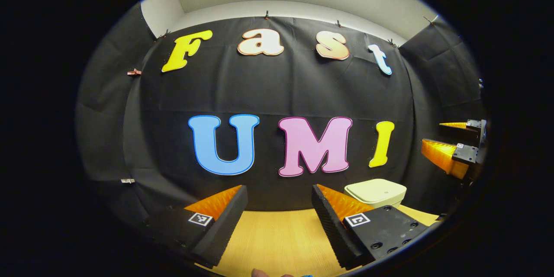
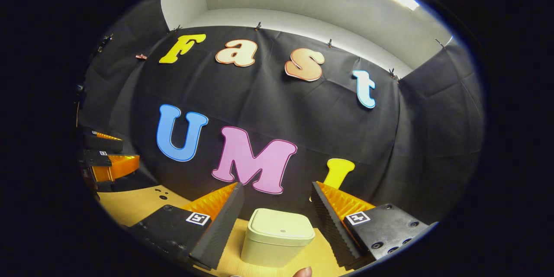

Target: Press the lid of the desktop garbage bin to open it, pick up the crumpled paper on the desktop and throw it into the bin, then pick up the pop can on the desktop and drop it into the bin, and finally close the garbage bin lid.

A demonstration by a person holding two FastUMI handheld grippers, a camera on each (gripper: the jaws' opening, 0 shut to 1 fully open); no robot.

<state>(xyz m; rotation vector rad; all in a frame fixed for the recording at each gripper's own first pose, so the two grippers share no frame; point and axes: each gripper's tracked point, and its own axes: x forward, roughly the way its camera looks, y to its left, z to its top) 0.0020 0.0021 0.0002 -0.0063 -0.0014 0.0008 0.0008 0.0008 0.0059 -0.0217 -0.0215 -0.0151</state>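
Both tongs hang spread and empty above the wooden surface (image 2: pixel 138 205), the right tongs (image 2: pixel 277 220) lined up with the closed bin (image 2: pixel 277 236) just ahead, probably to press its lid, the left tongs (image 1: pixel 279 220) waiting beside.

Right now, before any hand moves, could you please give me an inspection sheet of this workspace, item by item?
Surface: wooden tabletop, light in colour; small dark holes near its left part in the right gripper view.
Job's things: garbage bin, pale, lid down, standing upright ahead of the right gripper. Crumpled paper and pop can: nothing seen.
Clutter: nothing seen.
Grippers: left gripper open, holding nothing, above the tabletop; right gripper open, holding nothing, the bin in line with the gap between its fingers, not touched.
Cables: nothing seen.
Surroundings: black cloth wall held by clips, pale wall and a ceiling light above; a fingertip at the lower edge.
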